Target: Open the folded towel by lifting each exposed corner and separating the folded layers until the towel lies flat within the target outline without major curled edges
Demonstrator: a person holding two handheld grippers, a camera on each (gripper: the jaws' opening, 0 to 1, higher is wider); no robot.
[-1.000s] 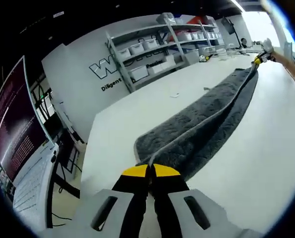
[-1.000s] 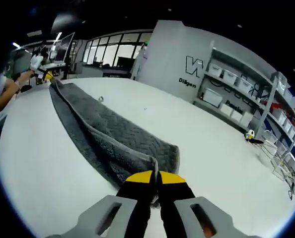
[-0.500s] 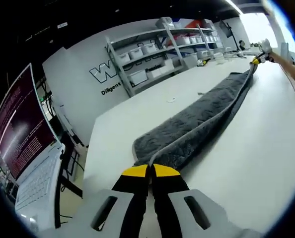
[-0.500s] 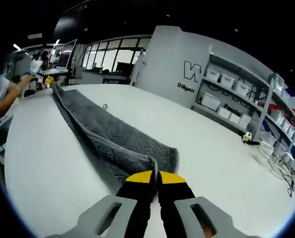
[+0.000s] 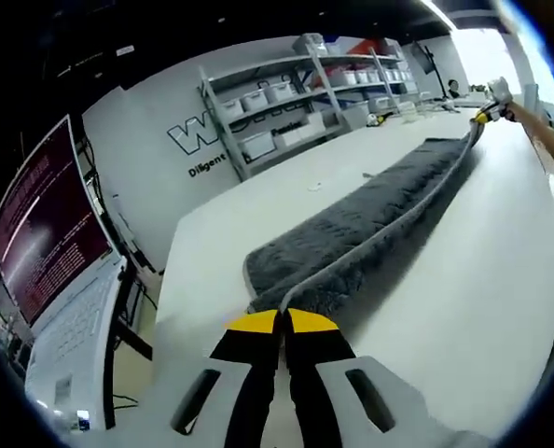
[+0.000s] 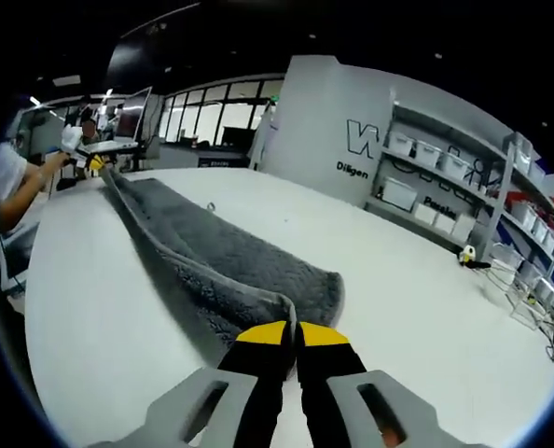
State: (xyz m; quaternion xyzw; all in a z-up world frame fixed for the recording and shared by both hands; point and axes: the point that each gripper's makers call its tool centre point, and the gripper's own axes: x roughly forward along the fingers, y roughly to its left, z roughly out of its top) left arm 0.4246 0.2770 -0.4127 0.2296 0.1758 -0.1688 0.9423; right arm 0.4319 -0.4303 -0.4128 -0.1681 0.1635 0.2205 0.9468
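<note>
A long dark grey towel (image 5: 370,219) stretches across the white table (image 5: 482,280), its upper layer raised along one edge. My left gripper (image 5: 283,321) is shut on the near corner of that raised layer. At the far end, my right gripper (image 5: 483,115) holds the other corner. In the right gripper view the same towel (image 6: 212,257) runs away from me; my right gripper (image 6: 290,330) is shut on its near corner, and my left gripper (image 6: 93,163) pinches the far corner. The lifted edge (image 6: 179,266) hangs taut between both grippers, casting a shadow on the table.
Shelving with white bins (image 5: 286,103) lines the wall behind the table (image 6: 426,308). A monitor with red text (image 5: 39,233) and a laptop (image 5: 72,327) stand beyond the table's end. A small yellow-black object (image 6: 468,254) lies on the table. A person's arm (image 6: 20,191) shows at the left.
Both grippers have risen, lifting the towel's top layer higher off the table; the raised edge is straighter and tauter. Both keep hold of their corners.
</note>
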